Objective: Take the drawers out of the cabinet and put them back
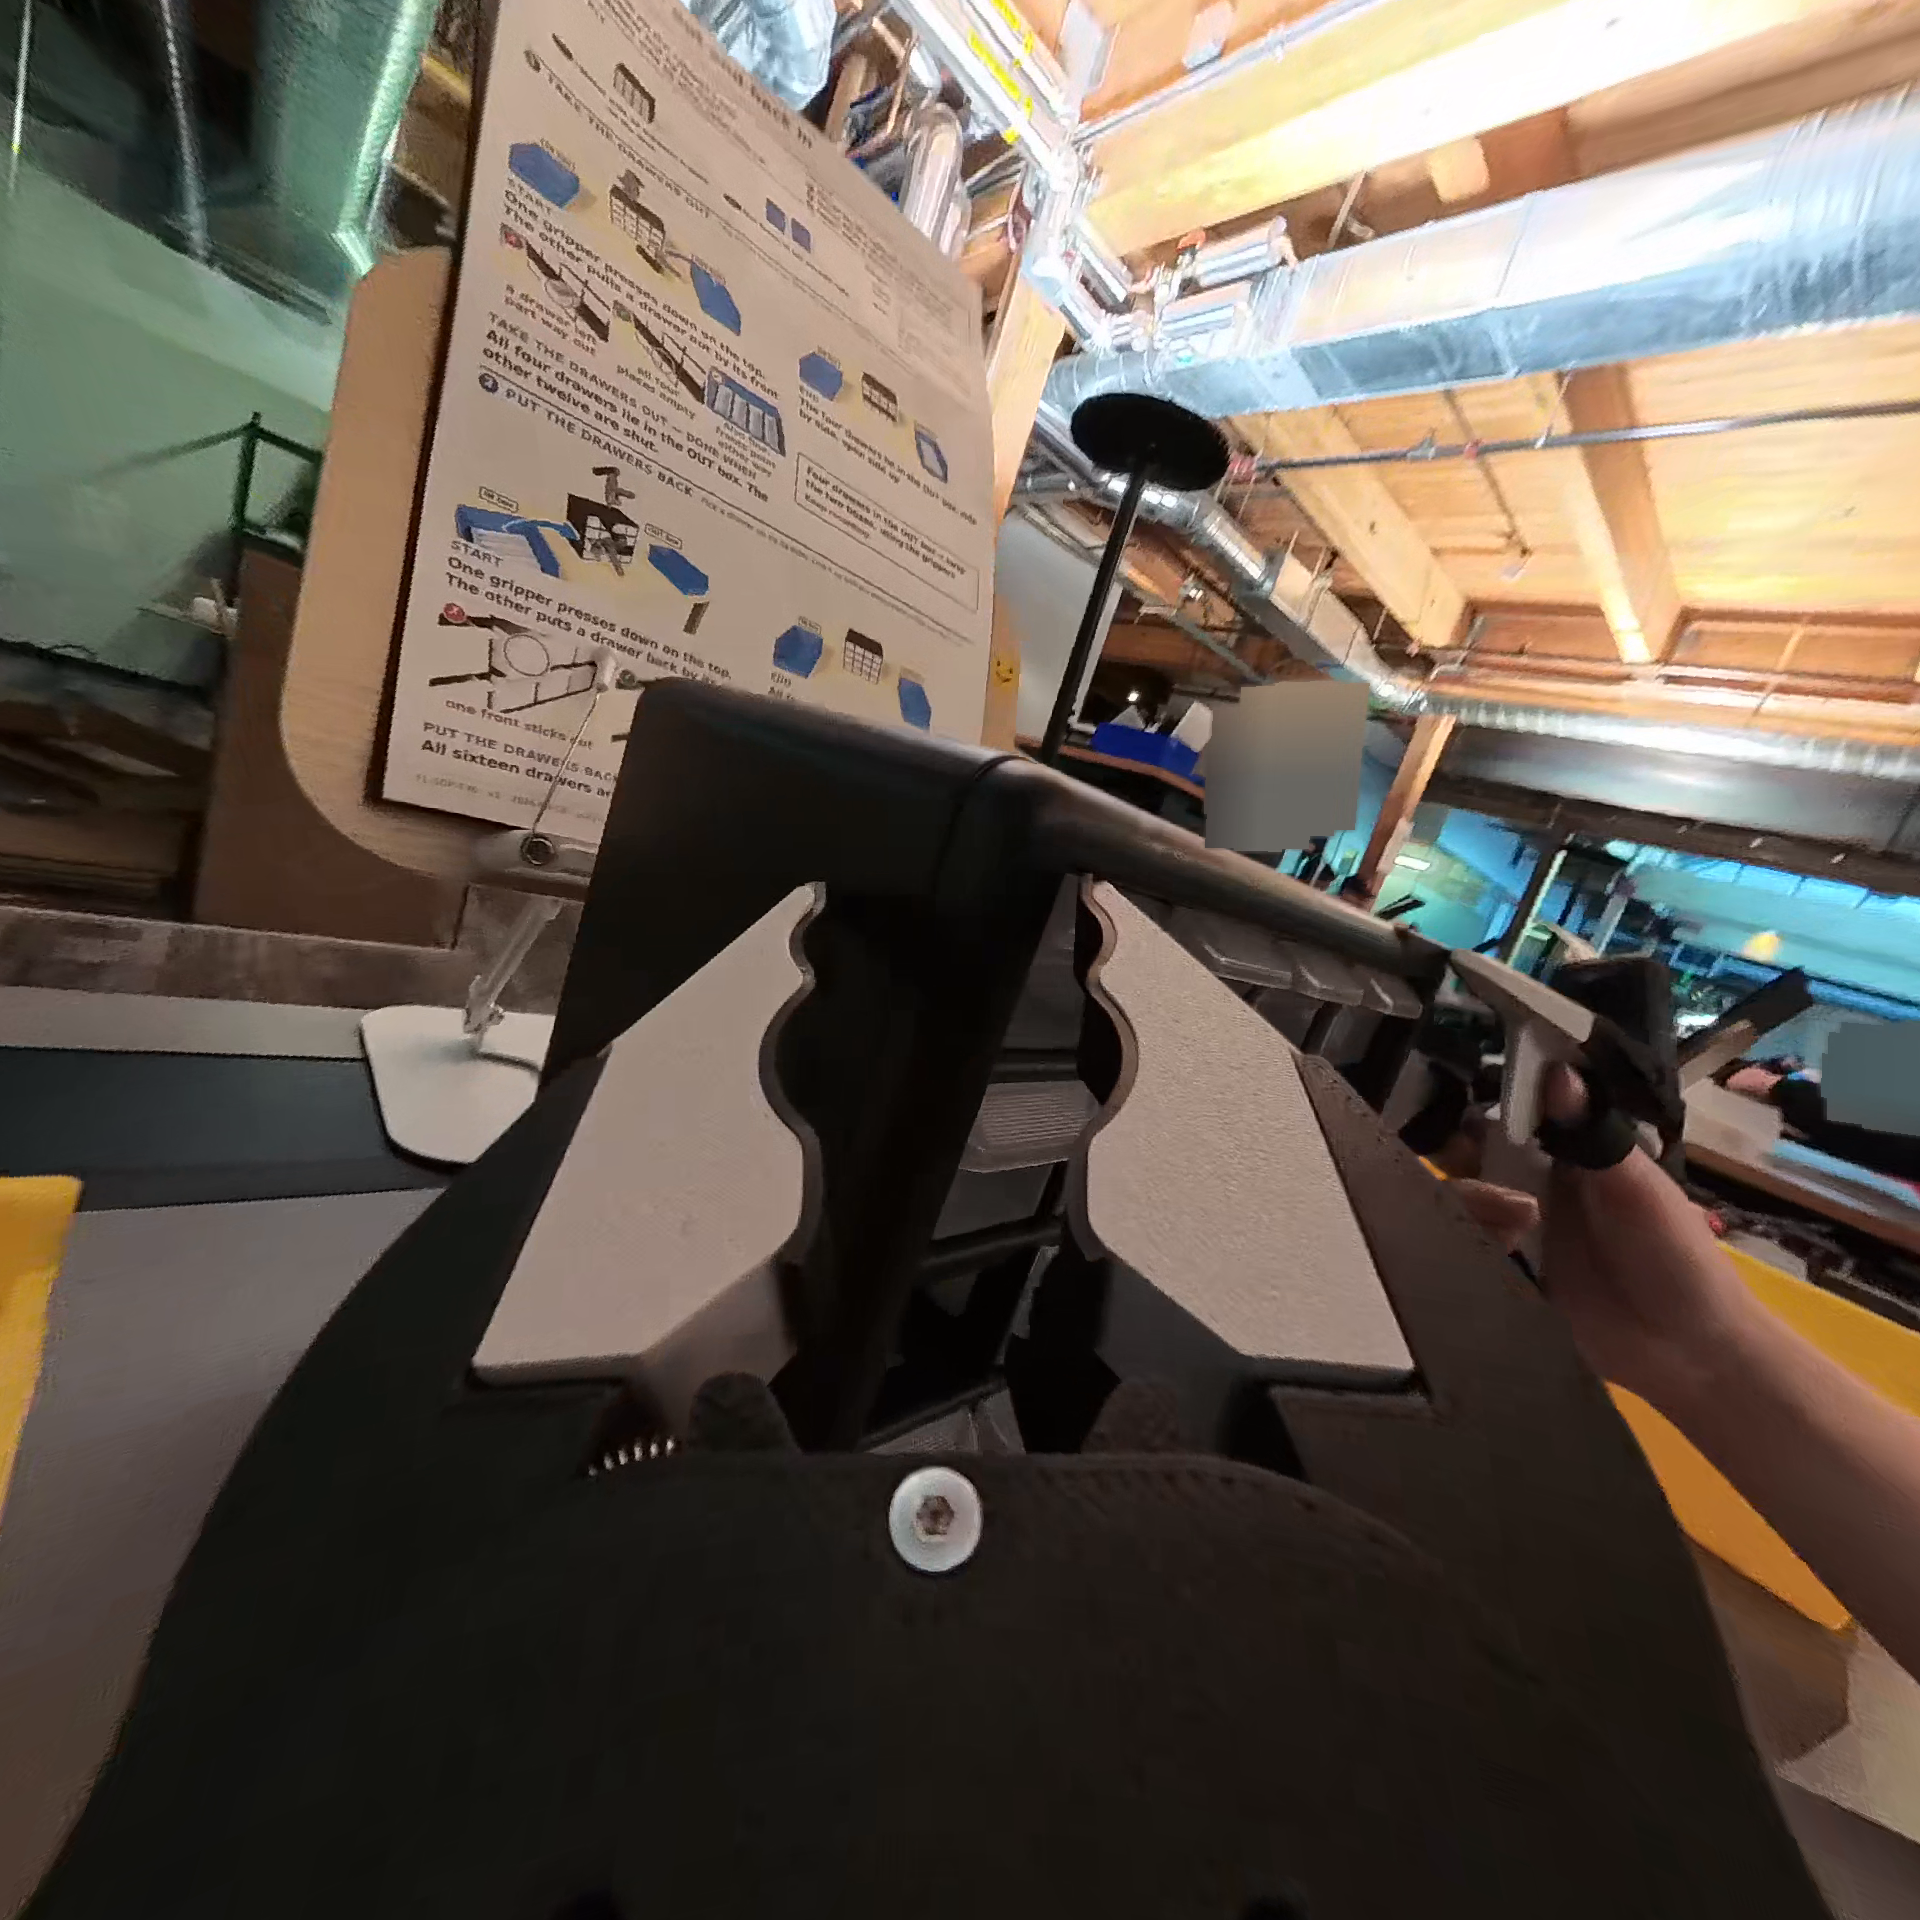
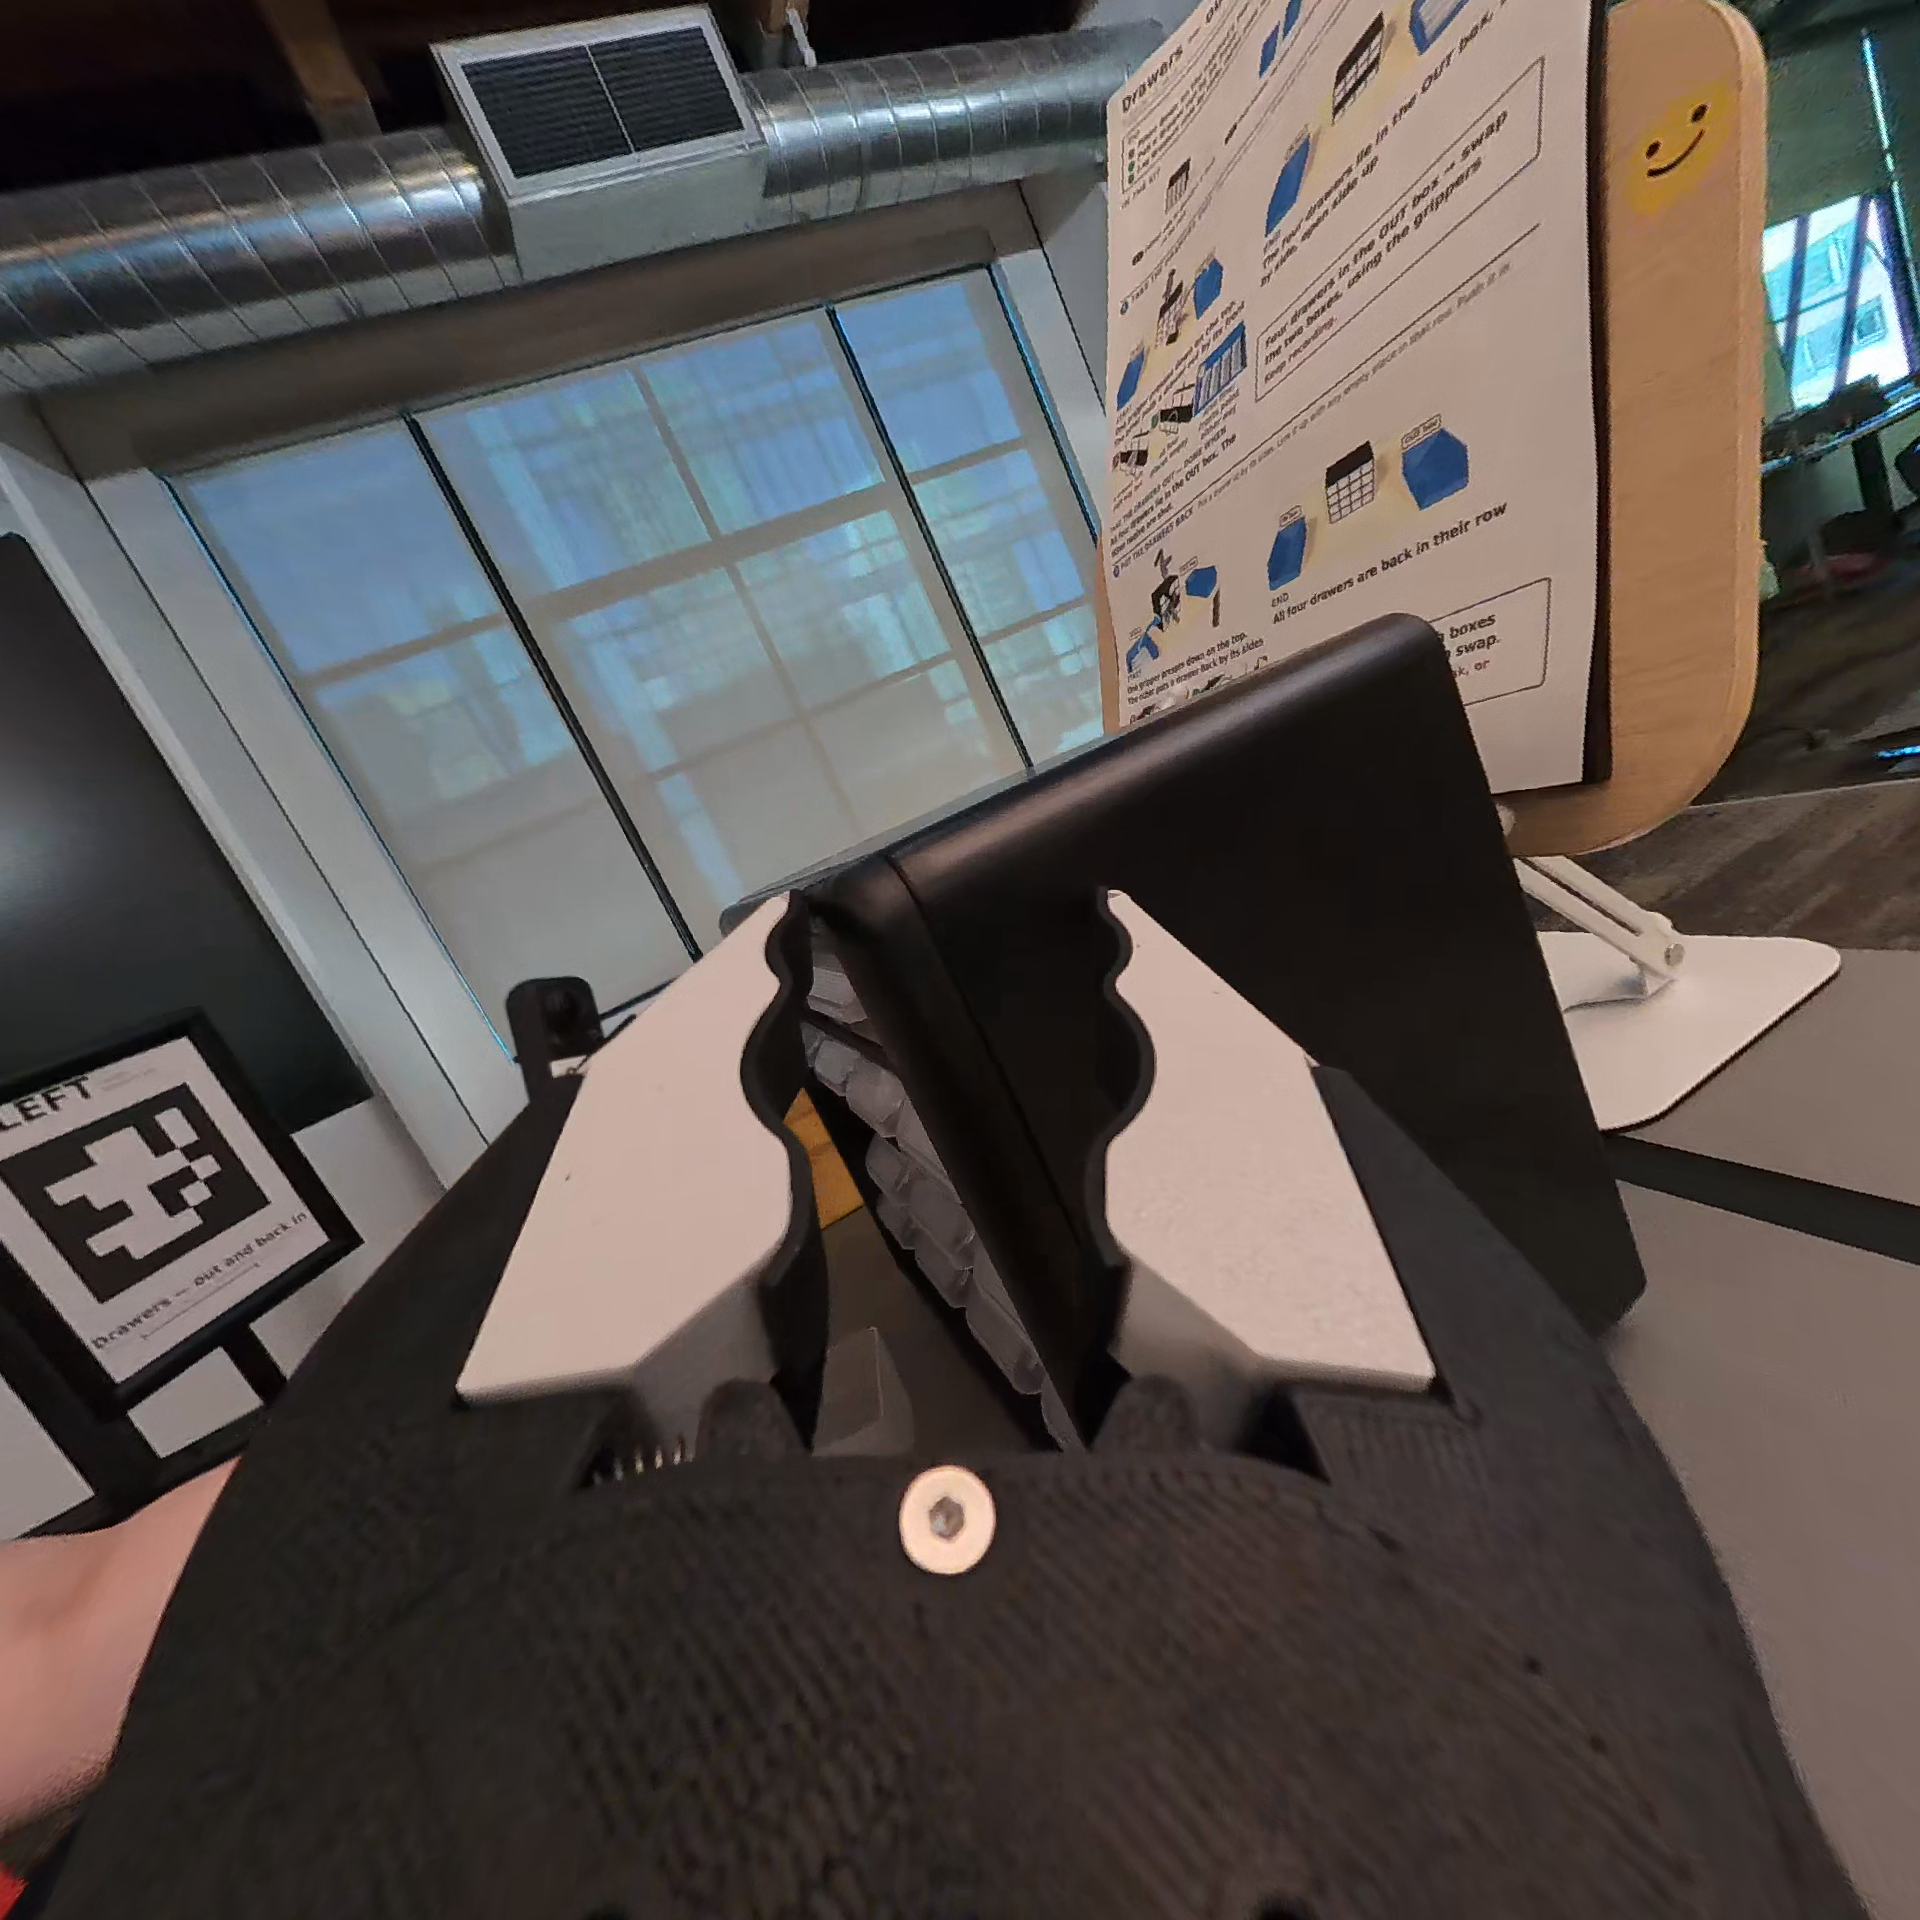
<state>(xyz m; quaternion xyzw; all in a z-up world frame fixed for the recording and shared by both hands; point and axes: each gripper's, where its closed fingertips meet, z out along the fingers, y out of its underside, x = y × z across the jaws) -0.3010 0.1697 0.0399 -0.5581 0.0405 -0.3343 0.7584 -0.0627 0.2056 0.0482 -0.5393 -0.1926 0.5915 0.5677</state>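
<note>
The black cabinet (image 1: 790, 831) fills the middle of the left wrist view, with clear drawer fronts (image 1: 1320, 977) along its front. My left gripper (image 1: 951, 899) straddles the cabinet's near left front corner, one finger on the side wall and one on the drawer side, and looks closed on it. In the right wrist view my right gripper (image 2: 951, 914) straddles the cabinet's (image 2: 1299, 883) right front edge, with the clear drawers (image 2: 914, 1174) between its fingers. The right gripper also shows far off in the left wrist view (image 1: 1538, 1029), held by a hand (image 1: 1631, 1268).
An instruction sheet on a wooden board (image 1: 686, 416) stands on a white stand (image 1: 447, 1081) behind the cabinet; it also shows in the right wrist view (image 2: 1351, 364). Yellow surfaces lie left (image 1: 31, 1299) and right (image 1: 1787, 1382). A framed marker sign (image 2: 156, 1205) stands at the left. My right fingertips sit around 25 centimetres from my left ones.
</note>
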